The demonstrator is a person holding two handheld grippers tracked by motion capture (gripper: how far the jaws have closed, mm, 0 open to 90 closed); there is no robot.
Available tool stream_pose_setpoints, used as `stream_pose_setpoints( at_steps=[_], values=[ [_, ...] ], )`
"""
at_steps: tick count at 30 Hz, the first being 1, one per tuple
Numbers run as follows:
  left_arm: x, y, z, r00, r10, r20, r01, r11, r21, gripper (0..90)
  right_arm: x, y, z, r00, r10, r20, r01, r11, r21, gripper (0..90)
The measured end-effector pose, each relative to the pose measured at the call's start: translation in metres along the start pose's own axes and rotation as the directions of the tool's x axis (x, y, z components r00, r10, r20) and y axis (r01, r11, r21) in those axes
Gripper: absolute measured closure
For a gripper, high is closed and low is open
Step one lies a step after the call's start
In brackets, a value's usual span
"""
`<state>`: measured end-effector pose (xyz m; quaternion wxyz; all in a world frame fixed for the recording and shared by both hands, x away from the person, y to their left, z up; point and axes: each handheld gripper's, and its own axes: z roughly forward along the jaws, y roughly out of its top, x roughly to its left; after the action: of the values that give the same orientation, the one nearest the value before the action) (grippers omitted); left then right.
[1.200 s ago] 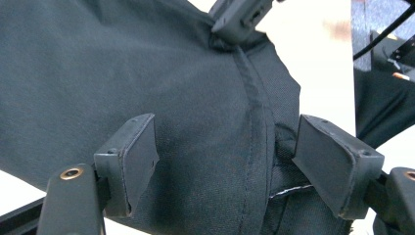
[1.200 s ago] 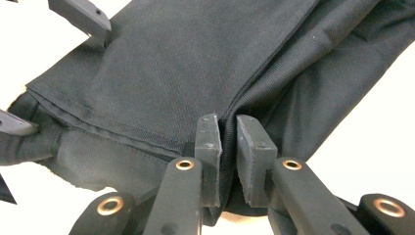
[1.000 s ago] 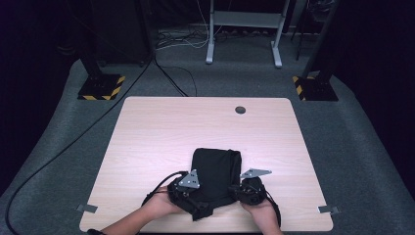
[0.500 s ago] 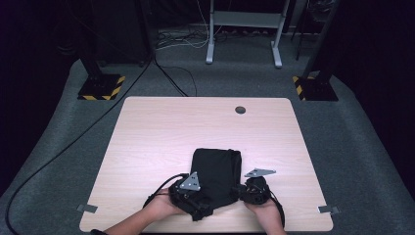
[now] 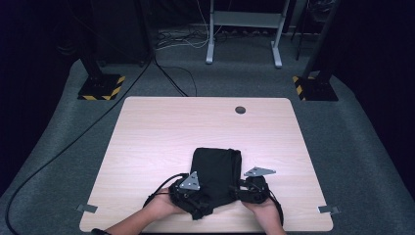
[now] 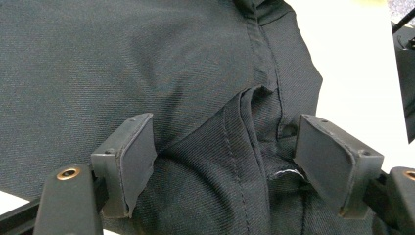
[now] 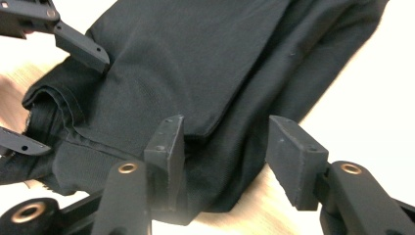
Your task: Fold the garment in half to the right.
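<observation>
- The black garment (image 5: 216, 172) lies folded into a compact block on the surface (image 5: 161, 132), between the two hand-held grippers
- Right hand-held gripper (image 7: 225, 161): jaws have just been opening, now clear of the garment's near edge
- Left hand-held gripper (image 6: 220, 161) stands wide over a seam fold, not pinching
- Folding looks nearly done; perhaps one last tuck

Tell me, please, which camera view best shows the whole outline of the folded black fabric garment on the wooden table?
The high view: the folded black fabric garment lies whole on the pale wooden table. The left gripper view shows close-up seams and stitching; the right gripper view shows one folded edge and layered corner.
</observation>
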<state>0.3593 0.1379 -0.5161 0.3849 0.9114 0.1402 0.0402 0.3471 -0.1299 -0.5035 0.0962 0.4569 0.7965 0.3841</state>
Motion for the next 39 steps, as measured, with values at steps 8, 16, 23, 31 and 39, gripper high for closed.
stream_pose_setpoints(
  at_steps=[8,16,23,31,39],
  values=[
    [0.008,-0.001,-0.001,0.9999,-0.005,-0.011,0.005,1.0000,-0.002,23.1,0.005,0.005,0.018,0.9962,-0.078,0.039,0.076,0.995,0.058,45.5],
    [0.019,-0.003,-0.002,0.9998,-0.015,-0.015,0.015,0.9998,-0.012,23.1,0.003,0.012,0.030,0.9903,-0.127,0.057,0.122,0.989,0.079,43.3],
    [0.032,-0.002,-0.002,0.9995,-0.024,-0.020,0.024,0.9996,-0.017,23.2,-0.001,0.019,0.038,0.9892,-0.130,0.067,0.125,0.990,0.071,41.7],
    [0.047,0.001,-0.001,0.9995,-0.026,-0.020,0.025,0.9995,-0.021,23.1,-0.008,0.029,0.047,0.9897,-0.113,0.088,0.107,0.992,0.066,39.6],
    [0.056,0.002,0.000,0.9994,-0.030,-0.019,0.030,0.9992,-0.027,23.1,-0.013,0.035,0.052,0.9887,-0.115,0.096,0.110,0.992,0.057,38.0]
  ],
)
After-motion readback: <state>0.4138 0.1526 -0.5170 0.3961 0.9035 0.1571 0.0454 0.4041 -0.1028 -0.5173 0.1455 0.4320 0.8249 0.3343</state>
